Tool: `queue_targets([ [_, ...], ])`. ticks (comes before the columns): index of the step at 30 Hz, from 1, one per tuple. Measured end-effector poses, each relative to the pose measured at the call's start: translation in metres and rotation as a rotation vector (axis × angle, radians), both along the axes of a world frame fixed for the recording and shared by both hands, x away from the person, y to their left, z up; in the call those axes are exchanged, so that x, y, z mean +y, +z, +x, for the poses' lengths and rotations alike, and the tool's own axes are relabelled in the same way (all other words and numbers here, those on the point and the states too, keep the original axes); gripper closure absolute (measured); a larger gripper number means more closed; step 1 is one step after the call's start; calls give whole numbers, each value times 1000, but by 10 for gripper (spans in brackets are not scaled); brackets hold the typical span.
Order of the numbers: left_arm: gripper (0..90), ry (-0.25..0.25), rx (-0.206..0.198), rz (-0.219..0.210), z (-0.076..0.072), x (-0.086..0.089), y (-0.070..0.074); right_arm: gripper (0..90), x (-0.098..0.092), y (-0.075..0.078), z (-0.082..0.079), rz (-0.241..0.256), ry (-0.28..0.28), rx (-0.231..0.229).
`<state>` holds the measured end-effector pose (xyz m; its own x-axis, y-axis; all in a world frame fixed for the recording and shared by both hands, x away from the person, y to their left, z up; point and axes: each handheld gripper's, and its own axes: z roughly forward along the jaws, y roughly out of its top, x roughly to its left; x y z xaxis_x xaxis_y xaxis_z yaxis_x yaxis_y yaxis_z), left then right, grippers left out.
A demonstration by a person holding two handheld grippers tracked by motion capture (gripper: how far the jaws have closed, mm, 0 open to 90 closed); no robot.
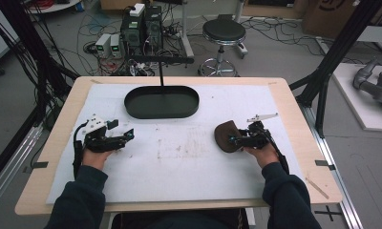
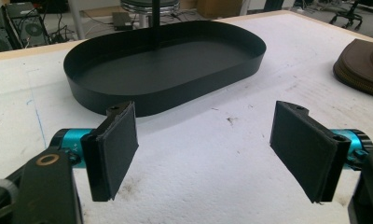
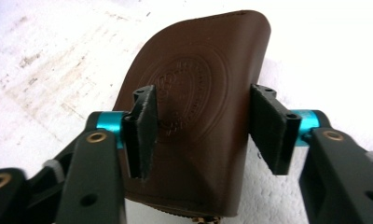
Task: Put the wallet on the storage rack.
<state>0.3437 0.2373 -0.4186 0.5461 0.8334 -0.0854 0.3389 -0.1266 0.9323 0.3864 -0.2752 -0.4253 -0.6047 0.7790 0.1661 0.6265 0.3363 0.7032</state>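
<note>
Landmark: black oval tray [image 1: 161, 102], at the far middle of the counter [image 1: 55, 125], on the white foam sheet [image 1: 179, 162] that covers most of it. A thin black post [image 1: 161, 71] rises from the tray's floor to a crossbar.

Brown leather pouch [image 1: 225, 136]: lies flat on the sheet, nearer the person than the tray and off its right end, apart from it. Rounded outline, round embossed stamp on the upper face, zip edge along the side seen in the left gripper view.

Right tongs [image 1: 235, 140]: at the pouch, on the side away from the tray's left end. In the right gripper view [image 3: 201, 130] the jaws stand apart and straddle the pouch [image 3: 198, 93]; the left pad overlaps the leather surface, the right pad sits at the pouch's edge. Cannot tell whether either pad is touching. Not clamped.

Left tongs [image 1: 124, 137]: nearer the person than the tray's left end, well apart from the pouch. In the left gripper view [image 2: 203, 149] the jaws are wide apart, nothing between them, low over bare sheet, pointing at the tray's near wall [image 2: 175, 100]. The pouch [image 2: 362, 65] shows beyond the tray's right end.

Sheet: scuffed and stained between both tongs.
</note>
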Motion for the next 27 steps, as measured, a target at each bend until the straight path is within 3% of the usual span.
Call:
queue_targets([
  [3, 233, -2, -2, 0, 0, 0, 0, 532, 7, 7, -5, -42, 23, -66],
  [9, 236, -2, -3, -4, 0, 0, 0, 612, 12, 15, -11, -51, 55, -139],
  [11, 236, -4, -3, -4, 0, 0, 0, 617, 12, 16, -11, -41, 59, -140],
  [18, 237, -9, 0, -3, 0, -1, 0, 602, 10, 16, -9, 91, 129, -115],
  [27, 236, -14, 0, 1, 0, 0, 0, 583, 16, 13, -10, 60, 149, -118],
])
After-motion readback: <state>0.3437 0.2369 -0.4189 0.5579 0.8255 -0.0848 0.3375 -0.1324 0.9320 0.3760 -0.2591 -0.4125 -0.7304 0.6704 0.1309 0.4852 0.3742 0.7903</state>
